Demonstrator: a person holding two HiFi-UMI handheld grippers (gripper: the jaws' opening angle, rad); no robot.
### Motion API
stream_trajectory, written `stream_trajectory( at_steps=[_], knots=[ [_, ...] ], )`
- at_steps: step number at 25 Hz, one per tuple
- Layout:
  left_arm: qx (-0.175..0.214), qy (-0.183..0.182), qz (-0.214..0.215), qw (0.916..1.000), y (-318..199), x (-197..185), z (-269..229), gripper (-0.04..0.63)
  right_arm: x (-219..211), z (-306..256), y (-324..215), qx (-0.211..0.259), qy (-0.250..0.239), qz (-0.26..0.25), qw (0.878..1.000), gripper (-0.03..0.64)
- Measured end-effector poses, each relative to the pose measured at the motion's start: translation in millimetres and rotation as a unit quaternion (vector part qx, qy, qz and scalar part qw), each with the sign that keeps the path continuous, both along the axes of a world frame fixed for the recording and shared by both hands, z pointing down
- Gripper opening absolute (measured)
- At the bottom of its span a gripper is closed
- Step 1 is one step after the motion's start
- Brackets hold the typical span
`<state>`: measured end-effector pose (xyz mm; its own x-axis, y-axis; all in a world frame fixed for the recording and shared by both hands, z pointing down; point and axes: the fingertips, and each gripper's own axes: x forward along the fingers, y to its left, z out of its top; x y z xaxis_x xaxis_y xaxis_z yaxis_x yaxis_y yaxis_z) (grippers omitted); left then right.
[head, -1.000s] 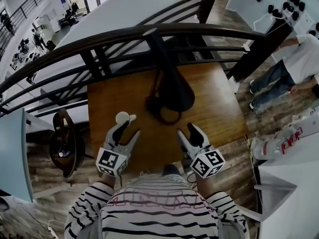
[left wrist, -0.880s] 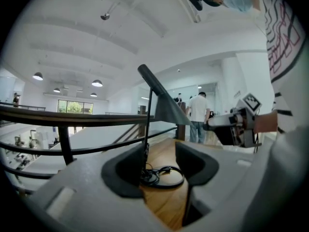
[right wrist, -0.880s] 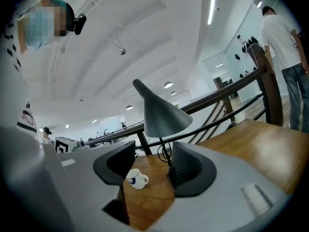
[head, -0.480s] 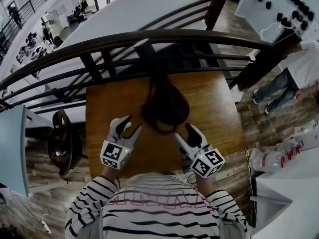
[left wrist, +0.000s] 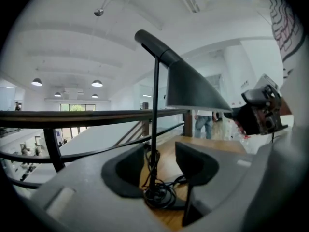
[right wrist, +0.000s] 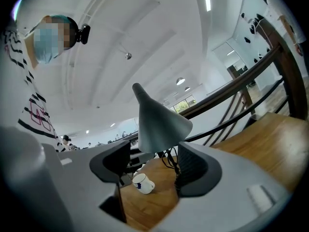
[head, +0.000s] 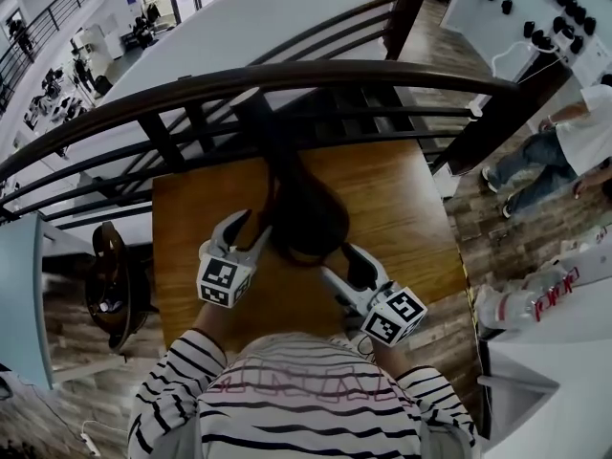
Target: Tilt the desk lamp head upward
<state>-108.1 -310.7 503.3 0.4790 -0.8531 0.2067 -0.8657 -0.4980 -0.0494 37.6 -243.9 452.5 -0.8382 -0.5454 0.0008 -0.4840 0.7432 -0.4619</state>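
Note:
A dark desk lamp stands on the wooden table, its cone head pointing down over a coil of cord. In the left gripper view the thin stem rises from the base and cord to the head. My left gripper sits open at the lamp's left, and the stem shows through its gap without touching the pads. My right gripper is open at the lamp's right, under the head. Its jaws have just been opening, with nothing between them.
A white mug lies on the table beyond the lamp. A dark railing runs close behind the table. A round stool stands at the left, a white counter at the right. A person stands at the far right.
My left gripper has moved right, toward the lamp, and now hides the mug in the head view. My right gripper has edged toward the lamp head and its jaws stand wider.

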Motion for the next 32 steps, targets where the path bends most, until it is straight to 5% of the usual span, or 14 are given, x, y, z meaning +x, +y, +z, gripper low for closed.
stream_trajectory(
  at_steps=[18,22,32],
  knots=[
    [0.002,-0.038,0.019,0.9991,-65,24,26,0.165,-6,9,-17,-0.014,0.002,-0.020,1.000,0.302],
    [0.001,-0.048,0.028,0.9984,-68,28,26,0.100,-6,8,-18,-0.014,0.003,-0.023,1.000,0.304],
    [-0.003,-0.018,0.032,0.9993,-68,23,29,0.066,-6,3,-15,-0.032,-0.023,-0.025,0.999,0.310]
  ],
)
